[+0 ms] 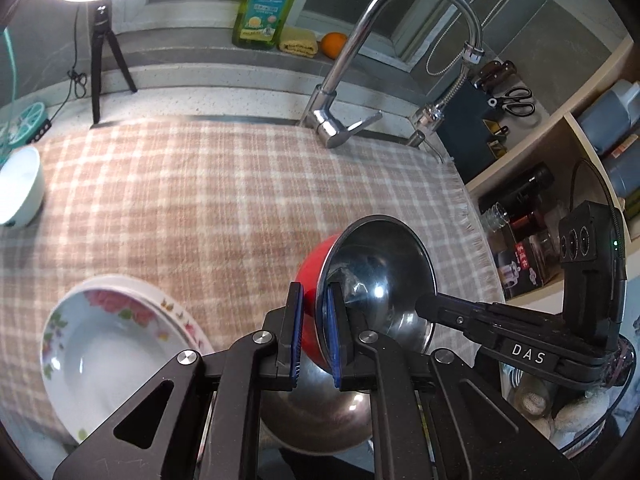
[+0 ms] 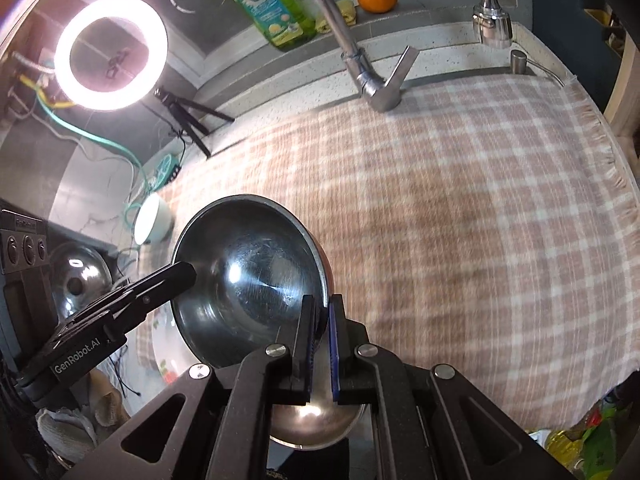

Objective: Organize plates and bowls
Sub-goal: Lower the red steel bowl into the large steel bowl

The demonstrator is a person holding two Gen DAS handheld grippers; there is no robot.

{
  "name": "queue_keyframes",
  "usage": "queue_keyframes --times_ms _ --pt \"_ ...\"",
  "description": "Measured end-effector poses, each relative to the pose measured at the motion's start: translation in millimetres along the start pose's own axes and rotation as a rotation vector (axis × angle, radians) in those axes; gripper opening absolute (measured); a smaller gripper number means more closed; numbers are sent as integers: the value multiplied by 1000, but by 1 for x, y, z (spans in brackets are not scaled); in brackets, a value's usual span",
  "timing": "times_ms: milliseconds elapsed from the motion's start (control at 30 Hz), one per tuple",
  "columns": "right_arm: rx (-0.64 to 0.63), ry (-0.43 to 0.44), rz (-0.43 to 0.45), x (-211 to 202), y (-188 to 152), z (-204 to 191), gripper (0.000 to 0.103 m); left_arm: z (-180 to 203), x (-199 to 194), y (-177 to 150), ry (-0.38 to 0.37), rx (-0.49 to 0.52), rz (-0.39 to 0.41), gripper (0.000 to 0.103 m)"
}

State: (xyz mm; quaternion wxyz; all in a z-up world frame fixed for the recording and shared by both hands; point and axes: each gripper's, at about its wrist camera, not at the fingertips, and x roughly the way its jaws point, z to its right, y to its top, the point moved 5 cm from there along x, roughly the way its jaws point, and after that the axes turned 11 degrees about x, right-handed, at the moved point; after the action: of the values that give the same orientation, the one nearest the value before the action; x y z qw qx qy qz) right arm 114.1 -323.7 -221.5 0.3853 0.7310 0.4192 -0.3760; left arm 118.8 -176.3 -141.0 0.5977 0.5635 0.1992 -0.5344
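My left gripper (image 1: 316, 292) is shut on the rim of a red bowl (image 1: 316, 268) with a shiny steel inside, held tilted above the checked cloth (image 1: 224, 200). My right gripper (image 2: 322, 308) is shut on the rim of a steel bowl (image 2: 248, 276), also held tilted above the cloth. Each gripper shows in the other's view: the right one (image 1: 424, 305) reaches the red bowl's far rim, the left one (image 2: 188, 274) reaches the steel bowl's left rim. A stack of floral plates (image 1: 108, 344) lies at the lower left. A white bowl (image 1: 20, 192) stands at the cloth's far left, also in the right wrist view (image 2: 150, 218).
A chrome faucet (image 1: 360, 80) stands at the back edge. A green soap bottle (image 1: 268, 4), a yellow cloth and an orange (image 1: 334, 45) sit on the ledge. A ring light on a tripod (image 2: 110, 52) stands back left. Shelves with bottles (image 1: 560, 200) are at the right.
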Motion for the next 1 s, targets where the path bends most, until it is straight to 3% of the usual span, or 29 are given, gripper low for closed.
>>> queue_keyframes --times_ms 467,1000 --pt "-36 -70 -68 23 -47 7 6 -10 22 -54 -17 -62 -72 10" --pt "-113 -166 -76 38 -53 5 6 -12 44 -75 11 -32 -148 10"
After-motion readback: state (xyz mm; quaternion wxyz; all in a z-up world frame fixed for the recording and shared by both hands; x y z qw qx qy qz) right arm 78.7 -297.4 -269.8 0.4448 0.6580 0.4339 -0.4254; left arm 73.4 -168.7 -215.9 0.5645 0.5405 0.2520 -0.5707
